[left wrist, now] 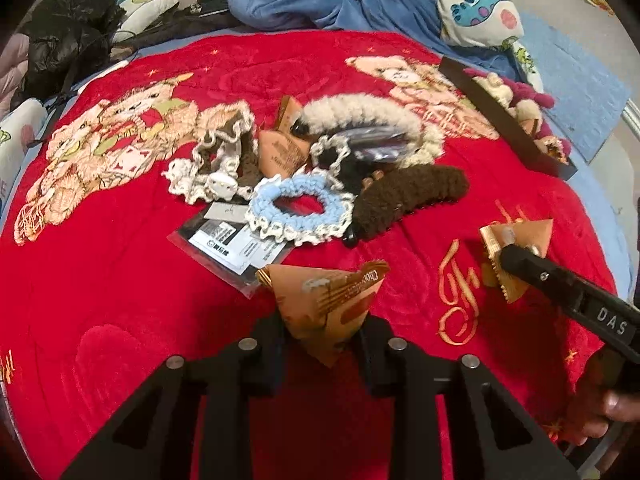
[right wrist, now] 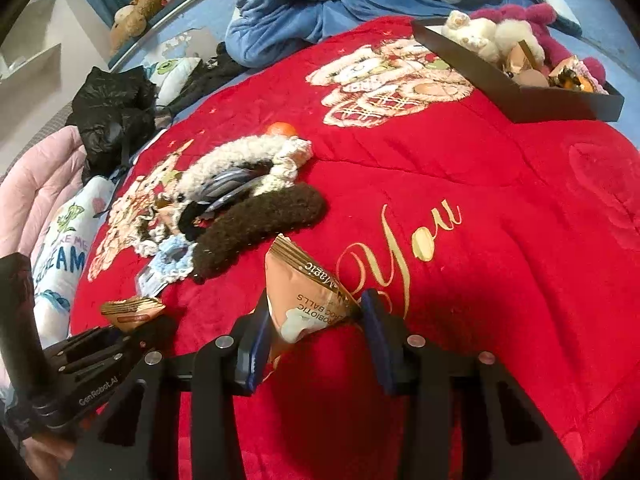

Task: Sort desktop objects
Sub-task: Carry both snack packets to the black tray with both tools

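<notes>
- Left gripper (left wrist: 320, 320) has its jaws clamped on a tan snack pouch (left wrist: 328, 304), a pyramid-shaped one, lifted off the red blanket (left wrist: 120, 300). In the left wrist view it sits at 6 o'clock, right between the black fingers.
- Right gripper (right wrist: 316, 320) is pinching a 2nd pouch (right wrist: 304, 288) with "Magic" printed on it, blue pads pressed on both sides, at about 6 o'clock in the right wrist view. This one is off the blanket too.
- From the left camera, the right gripper comes in at 4 o'clock with its pouch hanging off the tip.
- Pile of stuff in the middle of the blanket: a blue scrunchie (left wrist: 300, 210) dead centre, a brown fuzzy clip (left wrist: 416, 196) just beside it at 3 o'clock, and a cream fuzzy clip (left wrist: 360, 112) above at 12 o'clock.
- A brown-and-cream scrunchie (left wrist: 216, 152) lies at 9 o'clock of the blue one, with 1 more pouch (left wrist: 280, 148) between it and the cream clip.
- Clear packet with labels (left wrist: 232, 248) is flat on the blanket at 7 o'clock of the pile, partly tucked under the blue scrunchie.
- Black box (right wrist: 516, 92) sits at 1 o'clock in the right view, at the blanket's far edge, with plush toys (right wrist: 484, 36) and a few small bits in it, well apart from the pile.
</notes>
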`<state>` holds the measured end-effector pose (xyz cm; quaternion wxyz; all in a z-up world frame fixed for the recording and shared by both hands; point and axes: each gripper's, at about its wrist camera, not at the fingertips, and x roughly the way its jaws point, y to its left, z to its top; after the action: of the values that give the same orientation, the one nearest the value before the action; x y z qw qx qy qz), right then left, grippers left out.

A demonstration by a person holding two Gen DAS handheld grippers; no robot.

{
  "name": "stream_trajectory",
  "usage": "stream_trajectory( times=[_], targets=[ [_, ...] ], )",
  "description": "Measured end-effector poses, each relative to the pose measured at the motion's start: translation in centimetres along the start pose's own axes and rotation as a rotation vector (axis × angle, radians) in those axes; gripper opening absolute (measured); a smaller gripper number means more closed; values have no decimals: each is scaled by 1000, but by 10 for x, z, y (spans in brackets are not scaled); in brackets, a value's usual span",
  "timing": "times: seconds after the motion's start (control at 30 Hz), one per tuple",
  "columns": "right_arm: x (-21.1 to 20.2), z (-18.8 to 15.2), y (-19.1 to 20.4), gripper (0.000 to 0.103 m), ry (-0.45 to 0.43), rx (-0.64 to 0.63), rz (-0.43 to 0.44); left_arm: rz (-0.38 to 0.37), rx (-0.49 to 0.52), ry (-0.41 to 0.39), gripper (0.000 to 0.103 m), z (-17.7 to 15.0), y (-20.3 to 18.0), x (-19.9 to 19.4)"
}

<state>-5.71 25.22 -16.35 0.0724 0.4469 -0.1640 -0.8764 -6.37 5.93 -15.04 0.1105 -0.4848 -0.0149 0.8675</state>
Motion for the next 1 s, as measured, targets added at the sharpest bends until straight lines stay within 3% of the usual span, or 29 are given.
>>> stream_trajectory(
  times=[0.2,0.33,0.73,1.0],
  targets=[
    [-16,-2,3,39,-18,-15,8,-53,22,-33,28,4,-15,-23],
    [-31,-4,-10,38,-41,-11,-8,-93,71,-42,28,11,-45,-26],
    [-120,-30,-113,38,-155,182,-154,-273,287,3,28,7,-169,-25],
    [-156,-61,-155,38,-171,251,-178,-309,352,46,28,-6,-228,-18]
  ],
)
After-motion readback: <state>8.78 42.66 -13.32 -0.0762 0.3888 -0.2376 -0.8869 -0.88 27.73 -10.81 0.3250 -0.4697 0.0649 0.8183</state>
